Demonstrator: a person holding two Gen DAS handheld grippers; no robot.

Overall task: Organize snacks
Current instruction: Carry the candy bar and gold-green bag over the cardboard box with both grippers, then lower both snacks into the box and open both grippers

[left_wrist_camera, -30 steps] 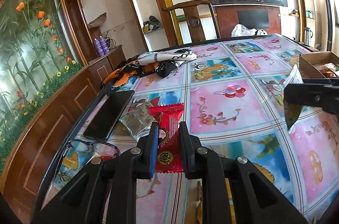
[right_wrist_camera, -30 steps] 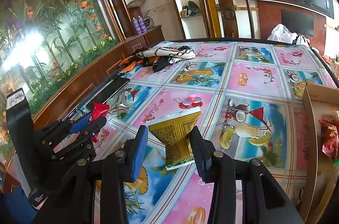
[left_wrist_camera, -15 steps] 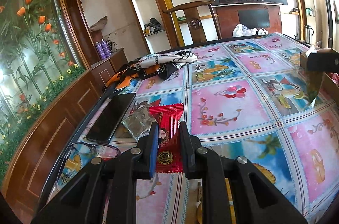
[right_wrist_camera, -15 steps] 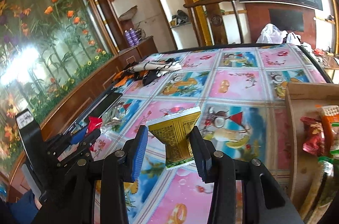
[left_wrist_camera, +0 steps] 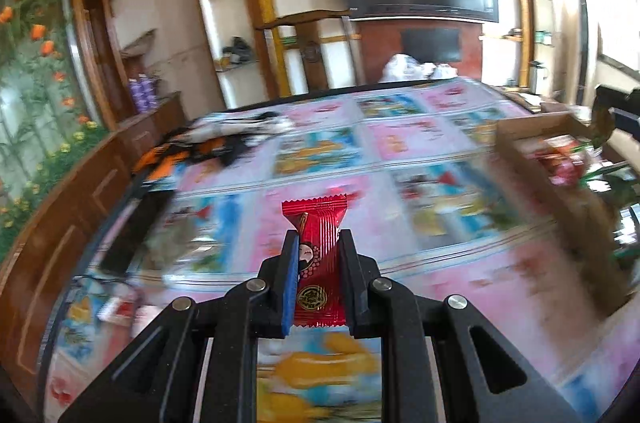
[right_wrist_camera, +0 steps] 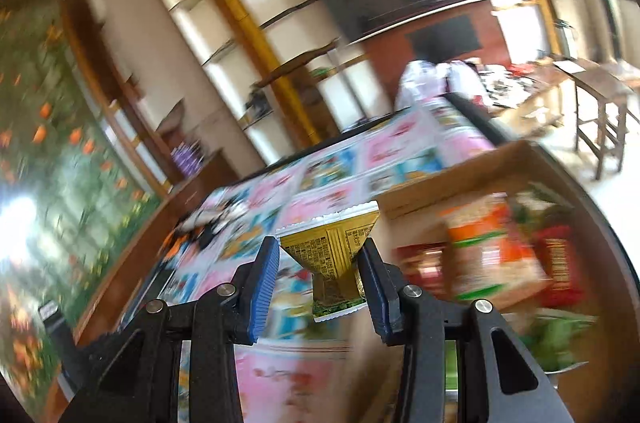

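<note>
My left jaws clamp a red packet (left_wrist_camera: 318,255), right jaws a gold packet (right_wrist_camera: 334,255); a loose hold risks dropping either short of the box (right_wrist_camera: 460,179) ahead.

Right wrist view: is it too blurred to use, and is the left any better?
Right wrist view: room, cardboard box and its snacks smeared and tilted; only the tongs and gold packet stay sharp. Left wrist view: milder blur on the tablecloth, red packet crisp, window glare top right.

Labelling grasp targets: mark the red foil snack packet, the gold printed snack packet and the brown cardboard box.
red foil snack packet (left_wrist_camera: 316,251), left wrist view, middle of its wrapper
gold printed snack packet (right_wrist_camera: 334,255), right wrist view, printed face
brown cardboard box (right_wrist_camera: 444,183), right wrist view, far wall
</note>
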